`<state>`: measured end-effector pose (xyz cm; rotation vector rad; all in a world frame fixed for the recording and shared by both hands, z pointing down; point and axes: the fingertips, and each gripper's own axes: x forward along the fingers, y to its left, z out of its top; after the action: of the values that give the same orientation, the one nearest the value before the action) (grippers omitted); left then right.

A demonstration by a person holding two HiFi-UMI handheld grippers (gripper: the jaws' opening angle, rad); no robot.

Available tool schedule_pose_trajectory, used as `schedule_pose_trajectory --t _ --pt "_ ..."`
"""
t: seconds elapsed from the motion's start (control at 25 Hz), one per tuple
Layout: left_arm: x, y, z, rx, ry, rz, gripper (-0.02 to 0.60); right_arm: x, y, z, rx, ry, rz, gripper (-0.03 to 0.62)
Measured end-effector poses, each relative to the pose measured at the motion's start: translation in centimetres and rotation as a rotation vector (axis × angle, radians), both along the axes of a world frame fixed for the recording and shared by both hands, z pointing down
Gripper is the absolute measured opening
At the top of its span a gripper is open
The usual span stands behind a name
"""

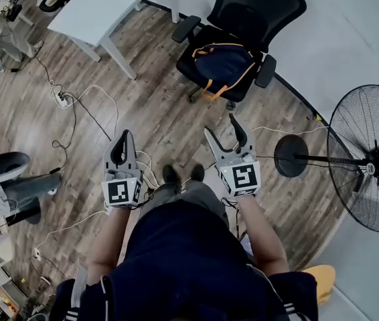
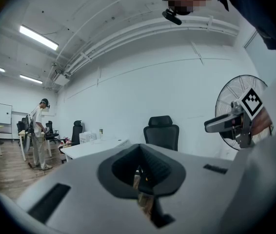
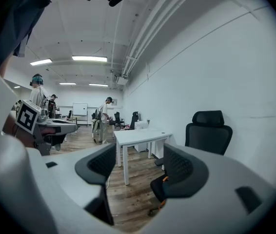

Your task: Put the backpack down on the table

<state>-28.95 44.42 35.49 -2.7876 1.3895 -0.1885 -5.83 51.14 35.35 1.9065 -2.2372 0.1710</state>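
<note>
A dark blue backpack (image 1: 224, 65) with orange trim lies on the seat of a black office chair (image 1: 256, 5), ahead of both grippers. The white table (image 1: 102, 9) stands to the chair's left. My left gripper (image 1: 124, 139) is held level over the wooden floor, its jaws together with nothing in them; in the left gripper view (image 2: 140, 167) the pads meet. My right gripper (image 1: 219, 126) stands open and empty, pointing at the chair. In the right gripper view (image 3: 135, 162) the table (image 3: 138, 136) shows between its jaws, and its right finger hides most of the chair's seat.
A standing fan (image 1: 370, 156) with a round base is at the right. Cables and a power strip (image 1: 61, 99) lie on the floor at the left. A white wall runs behind the chair. People (image 3: 104, 121) stand far off in the room.
</note>
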Motion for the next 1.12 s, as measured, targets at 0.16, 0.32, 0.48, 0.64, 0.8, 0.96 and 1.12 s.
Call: schedule_pose_trajectory --t 0.16,0.32,0.48,0.64,0.8,0.96,1.12 --pt "0.1 0.0 -0.1 0.003 0.005 0.007 0.003 -0.4 -0.2 -0.5 0.015 -0.019 -0.024 0.424" --pt "0.5 0.0 -0.3 0.006 0.009 0.017 0.003 -0.2 -0.3 -0.9 0.027 -0.025 -0.05 0.483" --pt "0.6 -0.1 -0.6 0.013 0.014 0.027 0.003 0.2 -0.3 -1.1 0.026 -0.026 -0.056 0.497" --pt "1.2 -0.6 -0.8 0.011 0.017 0.032 0.003 1.5 -0.6 -1.1 0.026 -0.028 -0.05 0.497" --pt "2.4 -0.9 -0.7 0.007 0.009 0.023 0.003 3.2 -0.8 -0.8 0.023 -0.041 -0.057 0.502" --pt "3.6 -1.7 -1.0 0.018 0.0 0.016 0.003 5.1 -1.7 -0.8 0.03 -0.046 -0.077 0.502" --pt "5.1 -3.2 -0.9 0.024 -0.003 0.023 0.003 7.6 -3.7 -0.3 0.02 -0.032 -0.068 0.502"
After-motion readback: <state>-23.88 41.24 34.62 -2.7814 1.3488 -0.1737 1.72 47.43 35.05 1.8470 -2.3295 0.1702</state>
